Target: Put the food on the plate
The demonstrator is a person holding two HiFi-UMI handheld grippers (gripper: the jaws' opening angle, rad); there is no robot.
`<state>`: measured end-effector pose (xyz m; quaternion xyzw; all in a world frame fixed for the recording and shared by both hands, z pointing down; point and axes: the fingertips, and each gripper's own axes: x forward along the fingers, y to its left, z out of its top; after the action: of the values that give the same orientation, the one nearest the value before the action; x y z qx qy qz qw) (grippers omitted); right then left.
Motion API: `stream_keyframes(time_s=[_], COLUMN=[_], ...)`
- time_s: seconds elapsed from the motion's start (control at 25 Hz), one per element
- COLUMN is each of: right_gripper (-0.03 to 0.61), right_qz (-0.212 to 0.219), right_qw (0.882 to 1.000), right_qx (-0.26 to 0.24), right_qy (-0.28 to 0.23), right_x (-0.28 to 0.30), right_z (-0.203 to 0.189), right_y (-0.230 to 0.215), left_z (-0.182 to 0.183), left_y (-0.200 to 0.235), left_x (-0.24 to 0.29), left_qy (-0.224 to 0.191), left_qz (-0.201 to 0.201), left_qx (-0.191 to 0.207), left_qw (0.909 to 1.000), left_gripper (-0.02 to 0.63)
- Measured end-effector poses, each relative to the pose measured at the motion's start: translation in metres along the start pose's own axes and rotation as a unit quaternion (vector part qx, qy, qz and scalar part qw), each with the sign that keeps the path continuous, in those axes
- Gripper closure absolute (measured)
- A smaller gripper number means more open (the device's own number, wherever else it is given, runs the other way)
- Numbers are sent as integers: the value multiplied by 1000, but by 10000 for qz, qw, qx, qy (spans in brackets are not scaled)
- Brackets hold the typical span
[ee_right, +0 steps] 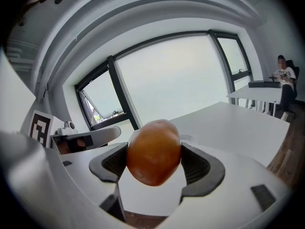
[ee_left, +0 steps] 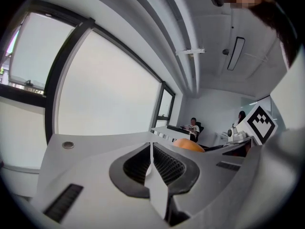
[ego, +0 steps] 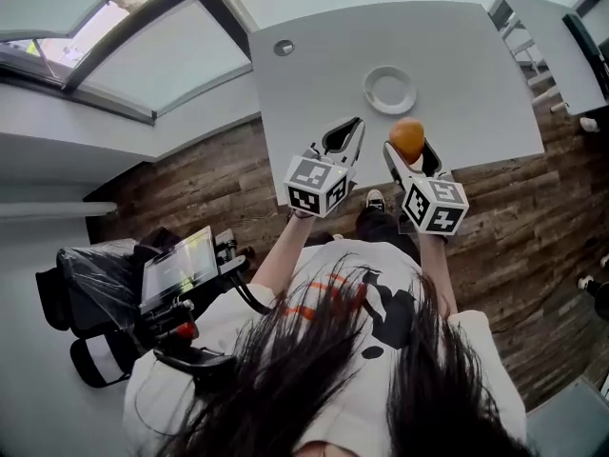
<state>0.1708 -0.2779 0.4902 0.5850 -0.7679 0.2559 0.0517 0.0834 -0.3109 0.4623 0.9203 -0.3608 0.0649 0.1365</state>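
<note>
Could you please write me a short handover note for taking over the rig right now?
Left claw: shut, nothing in it.
Right claw: shut on the food, a rounded orange-brown piece, at the near edge of the table.
Plate: bare, further in on the table, beyond the food.
Done: food is grasped.
Left: carry it over the plate, set it down, release.

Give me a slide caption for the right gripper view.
Right tool shut on a round orange-brown food, white table and windows ahead.
</note>
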Motion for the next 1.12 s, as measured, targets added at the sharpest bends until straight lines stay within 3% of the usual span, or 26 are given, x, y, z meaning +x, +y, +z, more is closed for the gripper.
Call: stream_keyframes(time_s=[0.64, 1.12], right_gripper=[224, 224], right_qz=[527, 860], right_qw=[9940, 9716], right_qx=[-333, -1165], right_qy=[902, 1872], right_x=[103, 177], right_z=[11, -33], right_y=[-87, -96], left_z=[-1, -6], left_y=[24, 37], left_x=[93, 94], left_qy=[299, 437], left_qz=[535, 774], left_qx=[-178, -268], left_qw=[9980, 9957], left_gripper=[607, 607])
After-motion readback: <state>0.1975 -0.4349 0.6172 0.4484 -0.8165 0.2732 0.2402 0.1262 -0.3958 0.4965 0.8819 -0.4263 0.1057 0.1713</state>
